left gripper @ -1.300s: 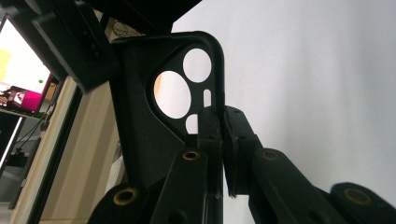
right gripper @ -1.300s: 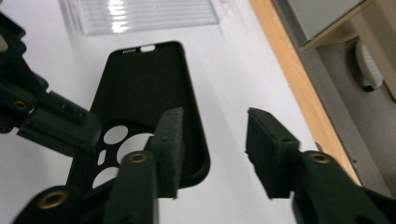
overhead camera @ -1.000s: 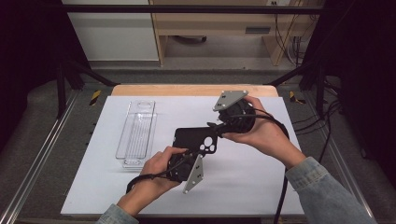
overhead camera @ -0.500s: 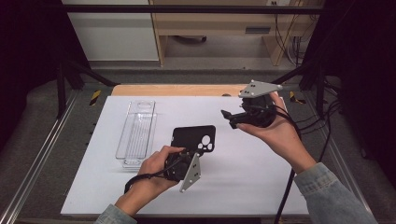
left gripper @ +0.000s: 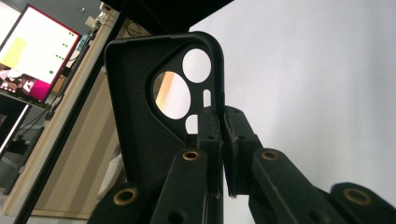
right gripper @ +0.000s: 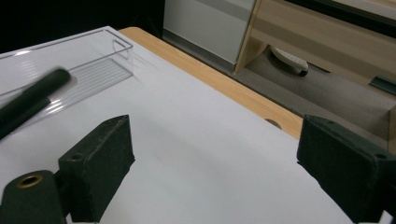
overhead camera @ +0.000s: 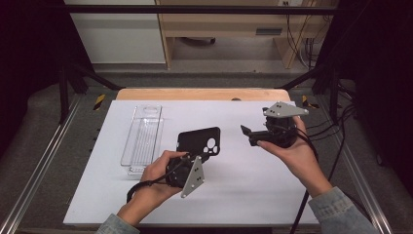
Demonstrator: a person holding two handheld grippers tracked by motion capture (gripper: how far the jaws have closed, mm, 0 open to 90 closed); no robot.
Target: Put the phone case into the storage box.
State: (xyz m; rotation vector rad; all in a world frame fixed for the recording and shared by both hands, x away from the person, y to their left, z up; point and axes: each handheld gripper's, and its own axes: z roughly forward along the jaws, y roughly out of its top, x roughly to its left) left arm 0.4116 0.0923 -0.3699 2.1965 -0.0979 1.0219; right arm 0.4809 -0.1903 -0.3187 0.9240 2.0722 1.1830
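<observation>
One matte black phone case (overhead camera: 198, 141) is held up over the white table (overhead camera: 234, 190), pinched at its edge by the left gripper (left gripper: 218, 122), whose jaws are closed on it; the left gripper view shows four camera cutouts. One clear ribbed plastic tray (overhead camera: 142, 139) lies to its left. The right gripper (right gripper: 212, 161) hovers with jaws spread wide, empty; the blurred dark bar (right gripper: 32, 100) there is probably the case edge.

In the left gripper view the phone case's (left gripper: 140, 126) lower part is hidden behind the left tongs (left gripper: 219, 135); in the right gripper view a blurred dark bar (right gripper: 32, 102) crosses the clear tray (right gripper: 100, 63), cut off at the left edge; what it is cannot be told.
</observation>
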